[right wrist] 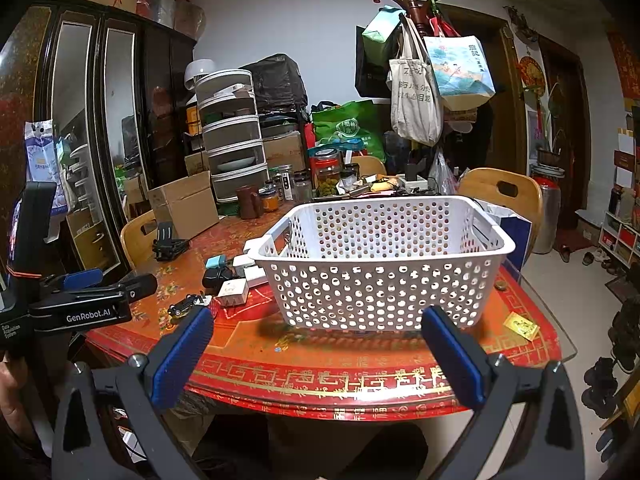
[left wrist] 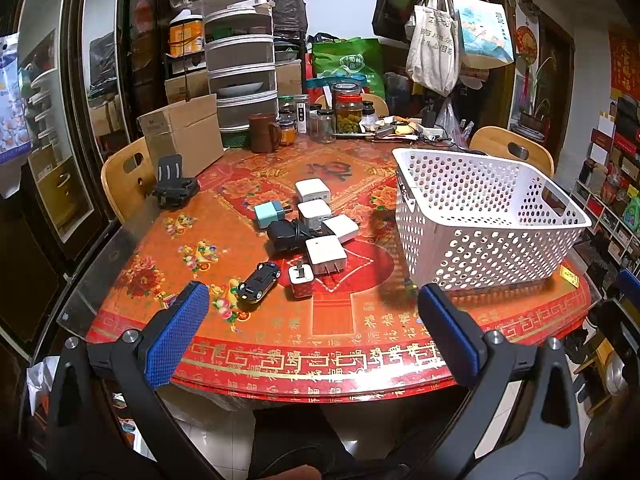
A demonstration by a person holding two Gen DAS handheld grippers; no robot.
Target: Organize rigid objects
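Left gripper (left wrist: pixel 314 332) hangs with its blue pads spread wide and nothing between them, poised over the near edge of the round table (left wrist: pixel 280 368); the right gripper (right wrist: pixel 316 352) is likewise spread and empty, facing the long near wall of the white basket (right wrist: pixel 380 280). The loose items lie in one cluster ahead of the left gripper and slightly left of the basket: a toy car (left wrist: pixel 259 281) nearest, a small plug with a red body (left wrist: pixel 301 280) just beside it, then a larger white charger (left wrist: pixel 326 255), a black adapter with its cord (left wrist: pixel 288 234), three more white chargers (left wrist: pixel 315 191) and a teal plug (left wrist: pixel 267 215) farther back. The toy car's long axis runs diagonally, its front toward the near left and its rear toward the far right, so the pads would meet it cleanly only after a turn of the wrist. Seen from the right wrist, the same cluster sits well off to the left, partly behind the left gripper's body, while the basket fills the centre. The left gripper is therefore judged the nearer one for the first pick, with the basket lying to its right; nothing can be seen inside the basket from either view.
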